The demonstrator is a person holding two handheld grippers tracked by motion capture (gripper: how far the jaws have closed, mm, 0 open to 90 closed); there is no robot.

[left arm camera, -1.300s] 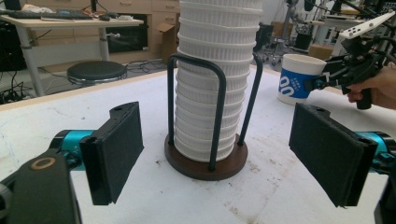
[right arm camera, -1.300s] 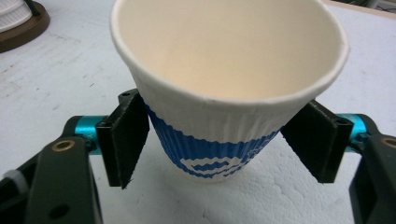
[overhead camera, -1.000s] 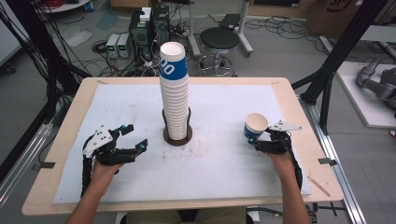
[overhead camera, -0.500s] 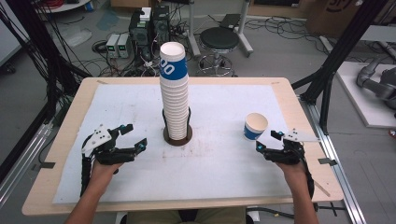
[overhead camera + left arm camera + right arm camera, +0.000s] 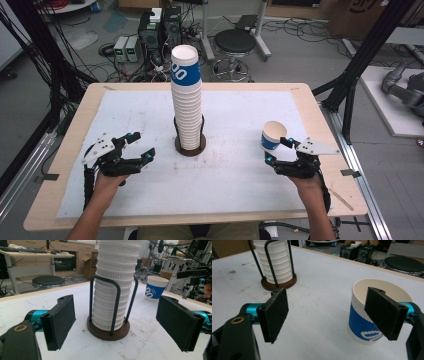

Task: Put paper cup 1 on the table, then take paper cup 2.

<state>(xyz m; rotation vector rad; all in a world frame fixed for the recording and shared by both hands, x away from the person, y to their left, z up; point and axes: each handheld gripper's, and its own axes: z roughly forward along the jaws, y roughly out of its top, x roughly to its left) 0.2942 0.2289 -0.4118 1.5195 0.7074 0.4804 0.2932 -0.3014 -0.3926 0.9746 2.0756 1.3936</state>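
Observation:
A tall stack of white paper cups [image 5: 186, 100], the top one with a blue band, stands in a dark wire holder [image 5: 190, 146] at the table's middle. One blue-and-white cup [image 5: 273, 136] stands upright alone to its right. My right gripper [image 5: 276, 151] is open just in front of this cup. In the right gripper view the cup [image 5: 359, 322] sits behind the right jaw, untouched, with nothing between the pads. My left gripper [image 5: 142, 145] is open left of the holder and points at it [image 5: 107, 332]. Its jaws have just been opening, with nothing between them.
A white sheet [image 5: 240, 180] covers the wooden table [image 5: 45, 200]. Black frame posts stand at both sides. A stool [image 5: 235, 42], electronics boxes and cables lie on the floor beyond the far edge.
My right gripper, which was at the lone cup a second ago, has drawn back toward the person and left the cup standing. The left hand has stayed where it was.

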